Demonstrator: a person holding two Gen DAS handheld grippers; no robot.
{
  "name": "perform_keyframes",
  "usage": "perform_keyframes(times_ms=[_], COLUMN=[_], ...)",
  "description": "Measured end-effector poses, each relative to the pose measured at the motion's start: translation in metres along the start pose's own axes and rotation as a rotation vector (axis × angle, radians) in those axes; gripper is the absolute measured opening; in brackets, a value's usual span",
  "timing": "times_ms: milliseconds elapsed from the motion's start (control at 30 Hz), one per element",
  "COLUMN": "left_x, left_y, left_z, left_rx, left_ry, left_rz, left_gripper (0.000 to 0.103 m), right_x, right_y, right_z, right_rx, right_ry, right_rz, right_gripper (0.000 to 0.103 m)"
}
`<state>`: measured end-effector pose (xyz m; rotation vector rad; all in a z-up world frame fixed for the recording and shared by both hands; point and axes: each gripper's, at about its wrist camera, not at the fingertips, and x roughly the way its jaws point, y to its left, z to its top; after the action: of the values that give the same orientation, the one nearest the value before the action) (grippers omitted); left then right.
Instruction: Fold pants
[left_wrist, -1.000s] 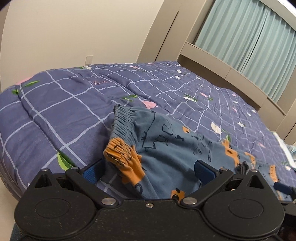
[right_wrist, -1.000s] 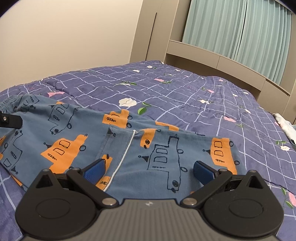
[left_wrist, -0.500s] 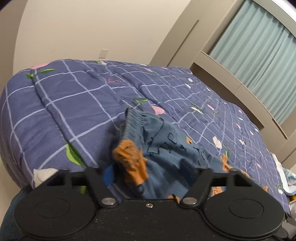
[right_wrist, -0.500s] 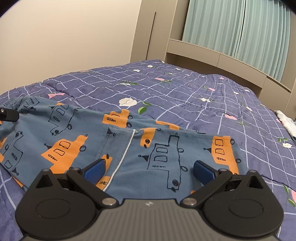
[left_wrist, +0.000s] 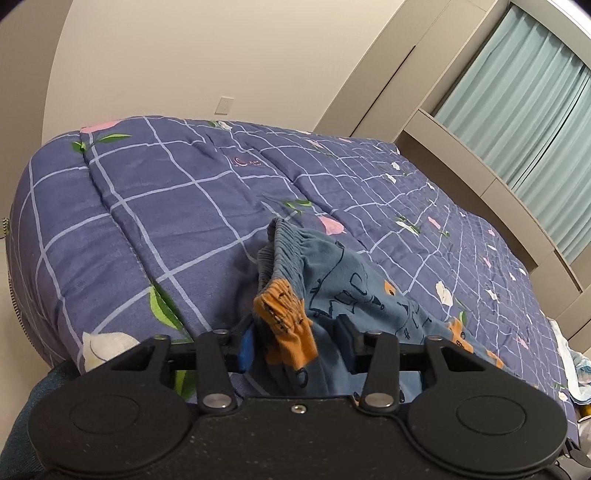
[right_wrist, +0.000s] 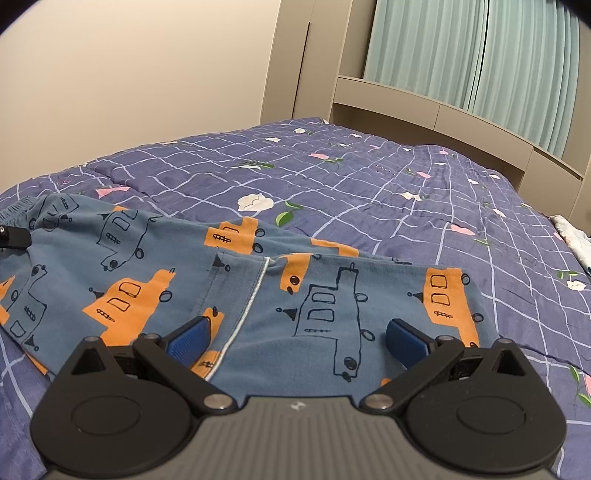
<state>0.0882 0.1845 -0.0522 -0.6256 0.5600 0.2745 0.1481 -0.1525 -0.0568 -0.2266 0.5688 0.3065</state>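
Left tongs (left_wrist: 295, 341) around pants (left_wrist: 354, 291) waistband

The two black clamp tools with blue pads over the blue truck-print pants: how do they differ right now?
The left gripper has narrow jaws that have just been closing, with a bunched orange-and-blue fold of the blue truck-print pants between them; the right gripper has wide-open jaws holding nothing. The left works at the gathered waistband end, the right hovers over flat cloth beside a white seam. Both point down at the purple checked quilt.
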Motion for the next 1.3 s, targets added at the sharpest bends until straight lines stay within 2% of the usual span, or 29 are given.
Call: perform_keyframes(times_ms=[33, 167, 367, 700, 1000, 1200, 1300], left_x=[-0.001, -0.006, -0.023, -0.056, -0.057, -0.039, -0.026], left_y=[-0.002, -0.008, -0.027, -0.104, -0.184, -0.238, -0.26], left_z=[0.0, 0.004, 0.013, 0.017, -0.001, -0.038, -0.063], left_rx=[0.006, 0.027, 0.088, 0.335, 0.522, 0.695, 0.746], left_ry=[-0.002, -0.021, -0.073, -0.151, -0.126, -0.055, 0.001], left_rz=[0.001, -0.008, -0.058, -0.229, -0.389, -0.469, -0.508], left_gripper=[0.025, 0.017, 0.015, 0.014, 0.014, 0.014, 0.014], right_x=[0.0, 0.0, 0.0, -0.014, -0.05, -0.077, -0.082], right_y=[0.0, 0.0, -0.001, -0.016, -0.059, -0.096, -0.109], right_z=[0.0, 0.0, 0.0, 0.006, 0.0, -0.022, -0.033], right_rx=[0.0, 0.0, 0.009, 0.069, 0.098, 0.144, 0.142], right_ry=[0.0, -0.001, 0.001, -0.035, -0.078, -0.078, -0.028], right_rz=[0.0, 0.0, 0.007, 0.036, -0.106, -0.217, -0.295], right_gripper=[0.103, 0.103, 0.103, 0.103, 0.103, 0.103, 0.103])
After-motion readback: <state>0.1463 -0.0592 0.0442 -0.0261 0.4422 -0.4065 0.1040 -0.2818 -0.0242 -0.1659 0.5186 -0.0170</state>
